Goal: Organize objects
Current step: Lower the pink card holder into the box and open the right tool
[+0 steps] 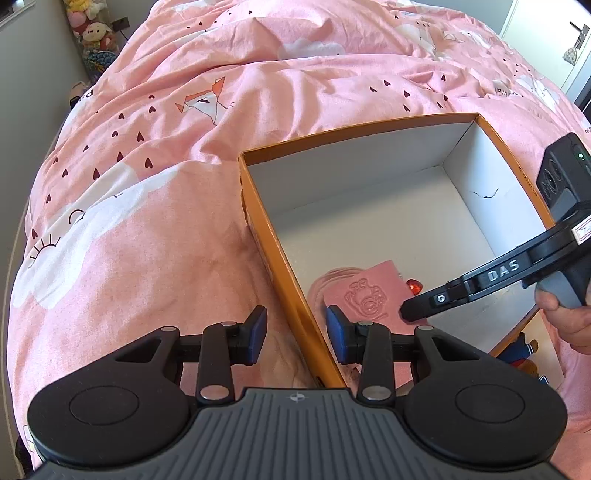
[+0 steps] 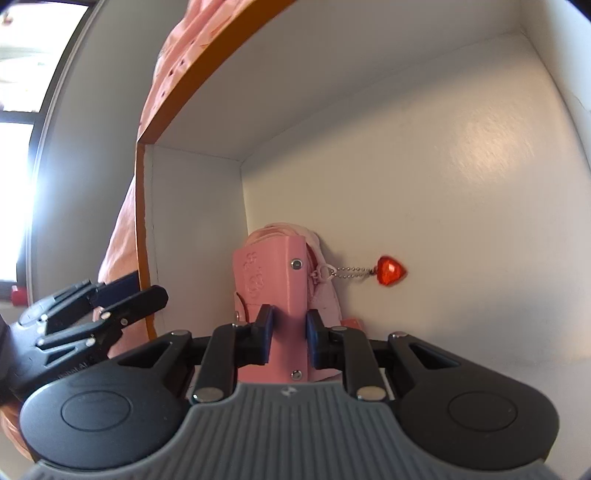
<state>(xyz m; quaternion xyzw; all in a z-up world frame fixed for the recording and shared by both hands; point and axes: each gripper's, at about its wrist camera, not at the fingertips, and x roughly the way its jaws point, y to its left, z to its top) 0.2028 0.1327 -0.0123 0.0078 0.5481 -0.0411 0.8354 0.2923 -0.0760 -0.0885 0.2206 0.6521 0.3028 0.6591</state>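
Note:
An orange cardboard box [image 1: 258, 206] with a white inside lies open on the bed. In its near corner rests a pink pouch [image 2: 269, 273] with an embossed flap, also seen in the left wrist view [image 1: 365, 291]. A red heart charm [image 2: 391, 271] hangs from its zip on a bead chain. My right gripper [image 2: 290, 332] is down inside the box, its blue pads pressed on the pouch's flap. My left gripper [image 1: 297, 330] straddles the box's left wall, one pad on each side, with a gap to the card.
The box sits on a rumpled pink duvet [image 1: 147, 221] printed with hearts and clouds. Plush toys [image 1: 92, 33] stand at the far left by the wall. A small doll figure [image 1: 524, 343] lies beside the box's near right corner. A person's hand [image 1: 569, 325] holds the right gripper.

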